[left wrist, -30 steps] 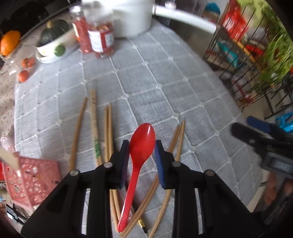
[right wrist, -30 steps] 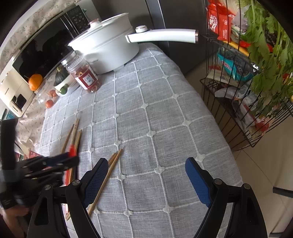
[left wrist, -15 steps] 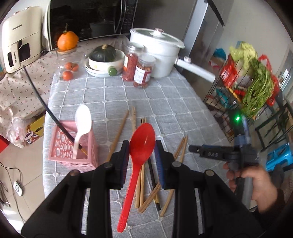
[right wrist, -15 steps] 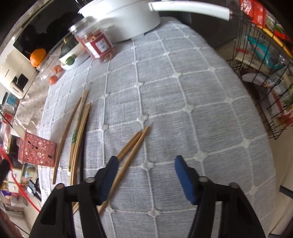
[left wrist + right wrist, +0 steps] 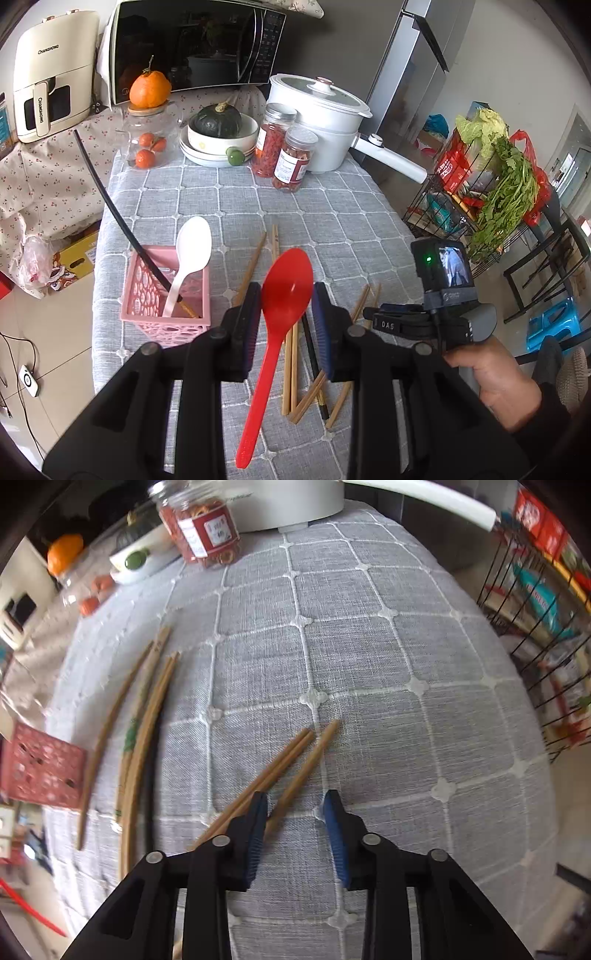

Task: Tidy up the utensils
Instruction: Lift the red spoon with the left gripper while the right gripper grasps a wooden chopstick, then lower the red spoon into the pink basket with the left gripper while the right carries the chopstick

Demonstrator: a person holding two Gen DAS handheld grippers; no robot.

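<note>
My left gripper [image 5: 287, 295] is shut on the bowl of a red spoon [image 5: 271, 358], held up above the grey tablecloth [image 5: 236, 206], handle hanging toward me. Left of it, a pink basket [image 5: 166, 321] holds a white spoon [image 5: 192, 243] and a black chopstick [image 5: 110, 206]. My right gripper [image 5: 295, 806] points down at three wooden chopsticks. Its jaws are closing. One chopstick [image 5: 308, 762] runs between them untouched, and the other pair [image 5: 275, 766] passes under the left finger [image 5: 255, 823]. More chopsticks [image 5: 147, 716] lie to the left.
At the back of the table are a white pot [image 5: 317, 114] with a long handle, two jars [image 5: 291, 158], a bowl with a squash [image 5: 221, 129] and a glass jar of oranges [image 5: 147, 147]. A wire rack of greens [image 5: 495, 192] stands right of the table edge.
My left gripper has risen and tipped up with the red spoon, bringing the pink basket into view. My right gripper has come down over the three chopsticks and its jaws have narrowed.
</note>
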